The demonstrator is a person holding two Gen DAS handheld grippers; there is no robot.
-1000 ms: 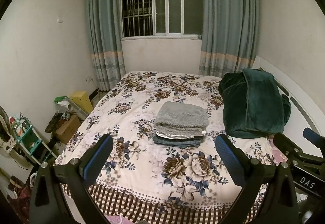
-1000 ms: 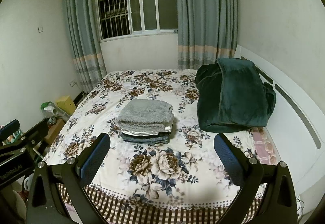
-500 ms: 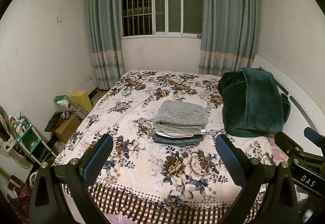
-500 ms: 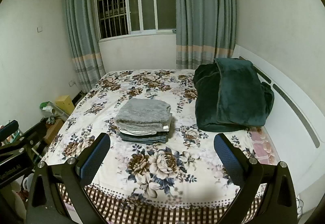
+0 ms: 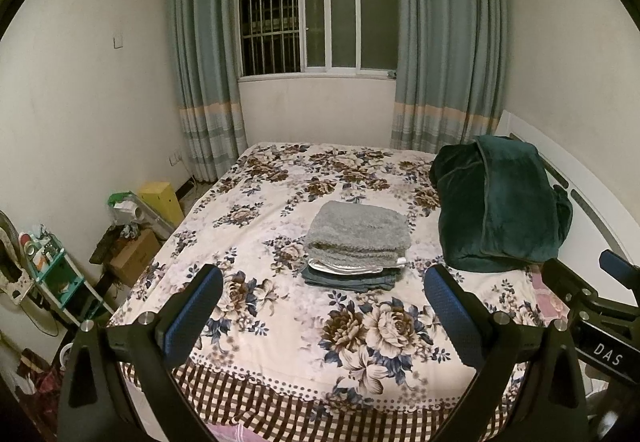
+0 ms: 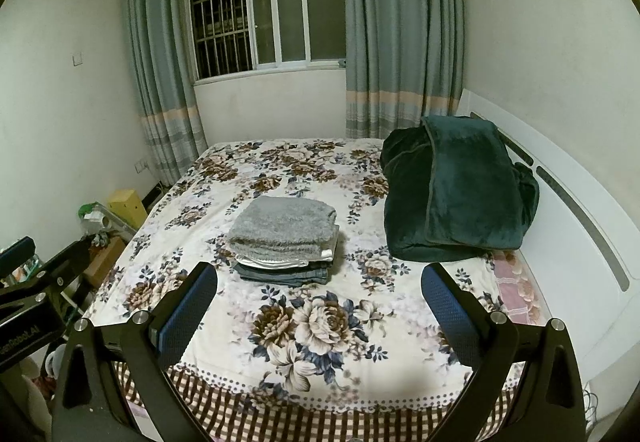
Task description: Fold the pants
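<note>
A stack of folded garments lies in the middle of the floral bed: a fuzzy grey piece on top, a silvery one under it, dark blue denim pants at the bottom. The stack also shows in the right wrist view. My left gripper is open and empty, held back above the bed's near edge. My right gripper is open and empty too, level with it. Part of the right gripper shows at the right edge of the left wrist view.
A dark green folded blanket lies at the bed's right by the white headboard. A cardboard box, a yellow box and a teal shelf stand on the floor at the left. Window and curtains are behind.
Both grippers have drawn back and risen slightly; the bed and stack look a little farther and lower in view. The jaws stay open.
</note>
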